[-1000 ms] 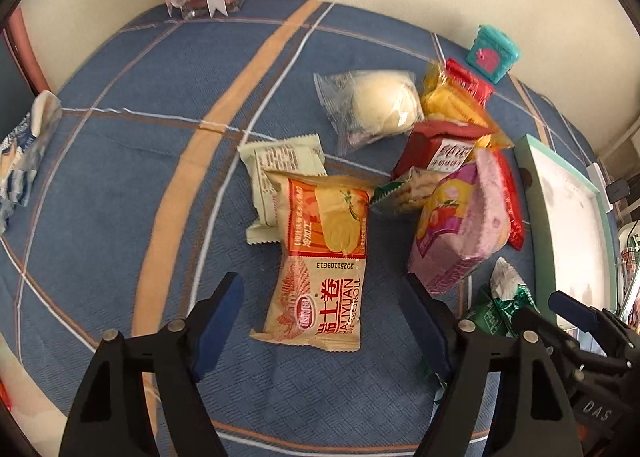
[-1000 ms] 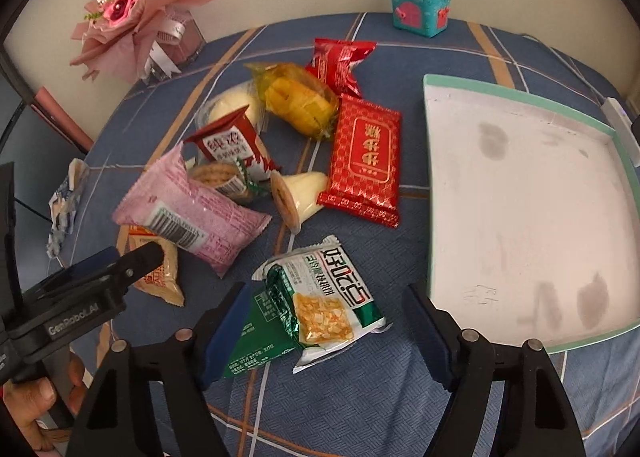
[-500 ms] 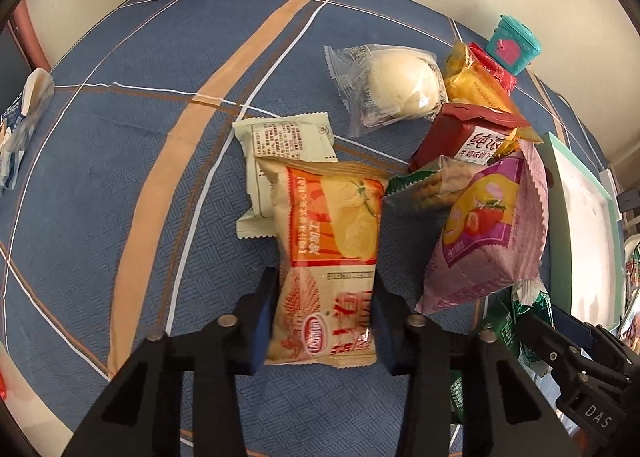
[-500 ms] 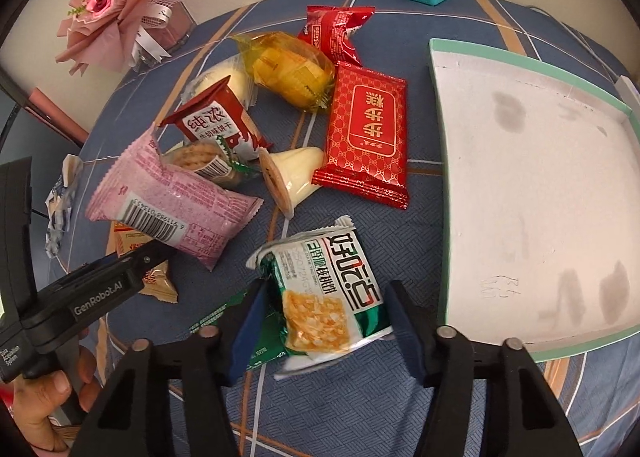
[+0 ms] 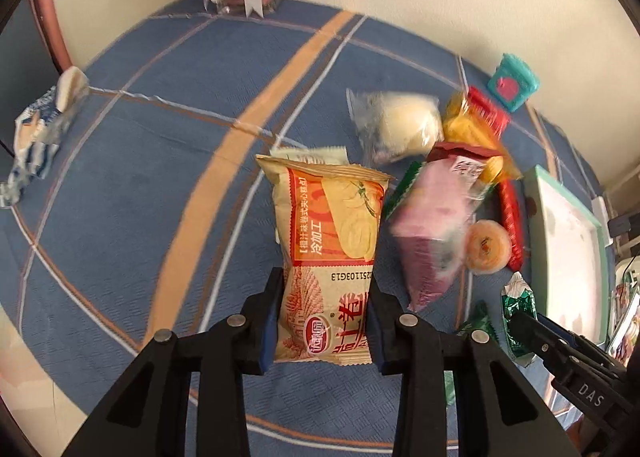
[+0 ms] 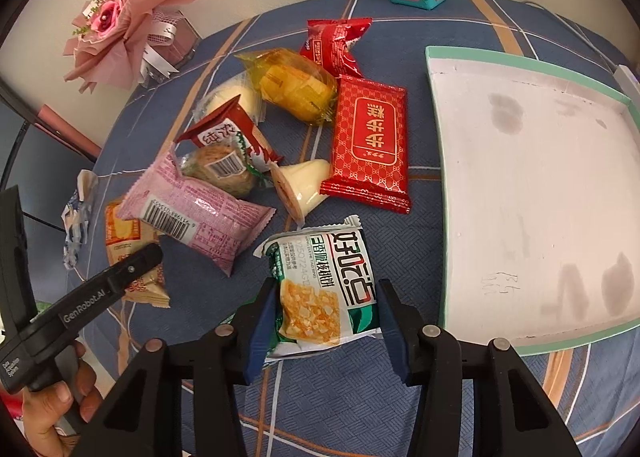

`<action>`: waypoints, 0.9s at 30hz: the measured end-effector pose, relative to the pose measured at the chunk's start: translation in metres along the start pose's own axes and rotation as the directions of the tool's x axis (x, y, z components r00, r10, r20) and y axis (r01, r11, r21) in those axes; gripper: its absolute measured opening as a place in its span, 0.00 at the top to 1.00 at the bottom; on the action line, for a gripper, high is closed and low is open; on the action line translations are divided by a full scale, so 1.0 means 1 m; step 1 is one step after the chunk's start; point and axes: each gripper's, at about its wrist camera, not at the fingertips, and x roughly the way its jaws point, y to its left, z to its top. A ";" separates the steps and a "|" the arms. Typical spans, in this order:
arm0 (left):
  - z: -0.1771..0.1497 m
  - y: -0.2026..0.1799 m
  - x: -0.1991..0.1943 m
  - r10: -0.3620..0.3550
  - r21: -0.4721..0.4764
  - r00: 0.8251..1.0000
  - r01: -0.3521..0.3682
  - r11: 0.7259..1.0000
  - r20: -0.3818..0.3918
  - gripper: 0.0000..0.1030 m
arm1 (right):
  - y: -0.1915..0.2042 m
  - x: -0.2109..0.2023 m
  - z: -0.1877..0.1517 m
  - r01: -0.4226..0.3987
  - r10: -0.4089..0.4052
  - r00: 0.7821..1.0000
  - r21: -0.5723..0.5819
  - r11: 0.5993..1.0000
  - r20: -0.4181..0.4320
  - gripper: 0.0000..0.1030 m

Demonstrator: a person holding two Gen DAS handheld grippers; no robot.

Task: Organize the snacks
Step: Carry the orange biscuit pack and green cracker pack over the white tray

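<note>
Both grippers are pointing steeply down at the blue plaid tablecloth (image 5: 140,177). The left gripper (image 5: 326,321) is clamping the lower half of the orange packet (image 5: 332,257), its blue pads pressing on both side edges; the packet is sticking up and away between the fingers, tilted off the cloth. In the right wrist view a hand (image 6: 52,405) is wrapping the left gripper's handle at the lower left.

The right gripper (image 6: 326,331) is straddling the green-and-white packet (image 6: 324,285), which is lying on the cloth just left of the empty white tray (image 6: 532,193). Its left pad is touching the packet's edge and the right pad is sitting right at the other edge; its jaws have just been closing on the packet, though I cannot tell whether the grip is firm.

Compared with a second ago, the left jaws, then standing wide around the flat-lying orange packet, are now shut on it, and the packet is rising clear of the pale green wrapper (image 5: 316,155) behind it. The pink bag (image 5: 432,233) beside it is showing blurred. The right jaws have narrowed from wide open to the packet's width.
</note>
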 end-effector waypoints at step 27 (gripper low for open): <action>0.020 -0.176 -0.027 -0.184 0.180 0.983 0.176 0.968 0.027 0.64 | -0.100 -0.068 0.027 0.128 -0.198 0.958 0.305 0.944 0.209 0.50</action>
